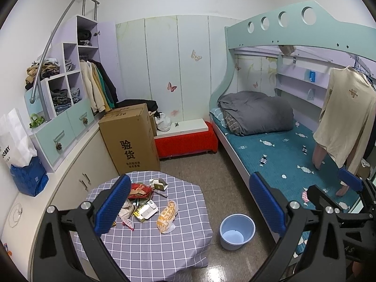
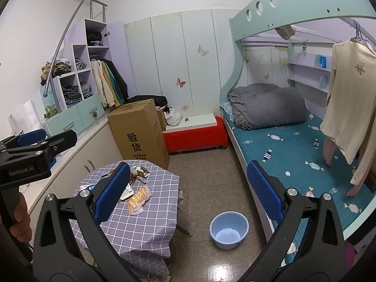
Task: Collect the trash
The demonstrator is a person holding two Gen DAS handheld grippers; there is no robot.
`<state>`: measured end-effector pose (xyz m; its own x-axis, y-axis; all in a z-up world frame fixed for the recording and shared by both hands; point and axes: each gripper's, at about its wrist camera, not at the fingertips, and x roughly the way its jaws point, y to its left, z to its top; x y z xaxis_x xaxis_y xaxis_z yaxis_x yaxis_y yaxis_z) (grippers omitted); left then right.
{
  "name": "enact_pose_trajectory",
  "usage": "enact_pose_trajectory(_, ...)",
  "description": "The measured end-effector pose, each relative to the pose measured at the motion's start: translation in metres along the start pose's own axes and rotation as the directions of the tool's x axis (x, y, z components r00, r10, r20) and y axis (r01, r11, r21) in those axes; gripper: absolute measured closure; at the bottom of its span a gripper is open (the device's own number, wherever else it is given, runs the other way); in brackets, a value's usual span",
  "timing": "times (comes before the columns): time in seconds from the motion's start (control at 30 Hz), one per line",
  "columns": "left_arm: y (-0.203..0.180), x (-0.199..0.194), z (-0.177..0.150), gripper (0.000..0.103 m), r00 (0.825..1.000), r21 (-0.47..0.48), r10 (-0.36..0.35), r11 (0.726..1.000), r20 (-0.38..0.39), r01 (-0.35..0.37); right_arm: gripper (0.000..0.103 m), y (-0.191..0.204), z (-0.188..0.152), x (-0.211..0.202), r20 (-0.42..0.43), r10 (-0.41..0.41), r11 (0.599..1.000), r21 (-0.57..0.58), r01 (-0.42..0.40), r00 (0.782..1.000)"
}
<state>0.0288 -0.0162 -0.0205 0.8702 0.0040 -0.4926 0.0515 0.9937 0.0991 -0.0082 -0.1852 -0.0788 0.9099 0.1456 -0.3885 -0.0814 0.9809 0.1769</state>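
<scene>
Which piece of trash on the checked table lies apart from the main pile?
The orange-and-white wrapper, crumpled and alone on the cloth toward the blue bin side. The red packet and the other wrappers crowd together further left.

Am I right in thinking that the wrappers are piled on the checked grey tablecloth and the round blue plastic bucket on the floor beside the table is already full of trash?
Not quite: the round blue plastic bucket is empty, its bare bottom showing in both wrist views. The wrappers are indeed piled on the checked grey tablecloth, and the bucket stands on the floor beside the table.
</scene>
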Motion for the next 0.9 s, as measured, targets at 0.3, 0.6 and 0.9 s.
enact_pose_trajectory(0.3, 0.0, 0.008, -0.004, 0.004, 0.999, 0.001, 0.005, 1.0, -0.033, -0.005, 0.006, -0.001, -0.004, 0.012, -0.043, 0.021, 1.0, 0.015, -0.02, 0.999)
enact_pose_trajectory(0.6, 0.02, 0.031, -0.018, 0.004, 0.994, -0.045, 0.012, 0.999, -0.11, -0.017, 0.006, -0.001, -0.014, 0.038, -0.118, 0.058, 0.997, 0.061, -0.051, 0.991)
enact_pose_trajectory(0.9, 0.1, 0.088, -0.056, 0.004, 0.961, -0.163, 0.034, 0.983, -0.275, -0.081, 0.006, 0.036, -0.042, 0.115, -0.285, 0.14, 0.989, 0.082, -0.122, 0.948)
